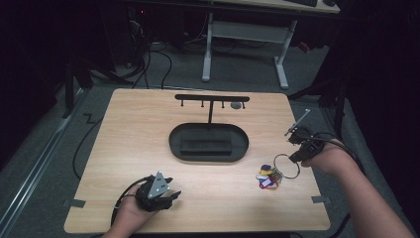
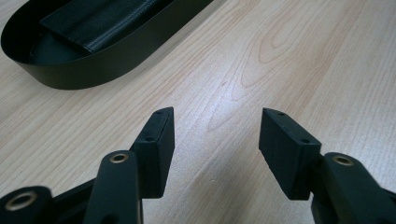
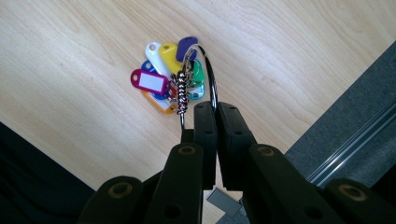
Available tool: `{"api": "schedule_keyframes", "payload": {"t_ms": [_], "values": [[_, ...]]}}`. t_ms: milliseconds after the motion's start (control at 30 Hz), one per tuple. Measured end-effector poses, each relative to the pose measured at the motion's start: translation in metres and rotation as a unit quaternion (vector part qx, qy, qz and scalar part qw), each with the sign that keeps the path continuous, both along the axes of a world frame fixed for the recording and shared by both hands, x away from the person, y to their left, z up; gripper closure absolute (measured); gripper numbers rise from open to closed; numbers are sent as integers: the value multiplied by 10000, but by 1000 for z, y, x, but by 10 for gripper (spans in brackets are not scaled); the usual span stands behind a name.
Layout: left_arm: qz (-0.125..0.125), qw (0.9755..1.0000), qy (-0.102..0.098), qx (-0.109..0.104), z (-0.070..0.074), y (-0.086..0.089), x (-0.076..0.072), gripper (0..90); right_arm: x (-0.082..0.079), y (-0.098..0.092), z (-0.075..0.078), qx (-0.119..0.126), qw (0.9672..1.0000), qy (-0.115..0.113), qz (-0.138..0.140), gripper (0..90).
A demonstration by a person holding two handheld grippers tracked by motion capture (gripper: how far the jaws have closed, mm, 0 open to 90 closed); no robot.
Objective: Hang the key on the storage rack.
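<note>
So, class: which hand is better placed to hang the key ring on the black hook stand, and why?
Right. The right gripper already clamps the key ring, its coloured tags hanging. The left gripper rests open on the table.

The place read as a lab or recording room, dim, with only the work area lit. A light wooden table (image 1: 148, 124) stood on grey carpet (image 1: 49, 163), its near corners fixed with grey tape (image 1: 73, 203). Loose black cables (image 1: 153, 59) ran over the floor at upper left of the high view. Behind, at top centre, stood a white-legged desk (image 1: 245, 34). Black surrounds closed in both sides. A metal floor rail (image 1: 29, 173) ran along lower left.
</note>
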State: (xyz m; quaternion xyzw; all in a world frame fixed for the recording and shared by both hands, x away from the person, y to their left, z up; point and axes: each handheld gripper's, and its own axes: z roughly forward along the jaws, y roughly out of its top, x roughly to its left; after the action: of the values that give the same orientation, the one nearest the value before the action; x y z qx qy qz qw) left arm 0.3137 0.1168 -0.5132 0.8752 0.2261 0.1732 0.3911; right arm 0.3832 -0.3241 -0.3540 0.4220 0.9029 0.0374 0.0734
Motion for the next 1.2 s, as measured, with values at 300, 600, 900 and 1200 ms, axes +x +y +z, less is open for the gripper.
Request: {"api": "schedule_keyframes", "payload": {"t_ms": [300, 600, 900, 1200], "values": [[-6, 10000, -7, 2, 0, 0, 0, 461, -2, 6, 20, -55, 9999, -96, 82, 875], [-17, 10000, -13, 1, -1, 0, 0, 461, -3, 12, 37, 2, 9998, -158, 121, 876], [-32, 10000, -32, 7, 0, 0, 0, 463, 2, 18, 51, -14, 9997, -218, 95, 876], [-16, 10000, -52, -21, 0, 1, 0, 463, 9, 24, 56, -4, 9995, -269, 166, 876]]}}
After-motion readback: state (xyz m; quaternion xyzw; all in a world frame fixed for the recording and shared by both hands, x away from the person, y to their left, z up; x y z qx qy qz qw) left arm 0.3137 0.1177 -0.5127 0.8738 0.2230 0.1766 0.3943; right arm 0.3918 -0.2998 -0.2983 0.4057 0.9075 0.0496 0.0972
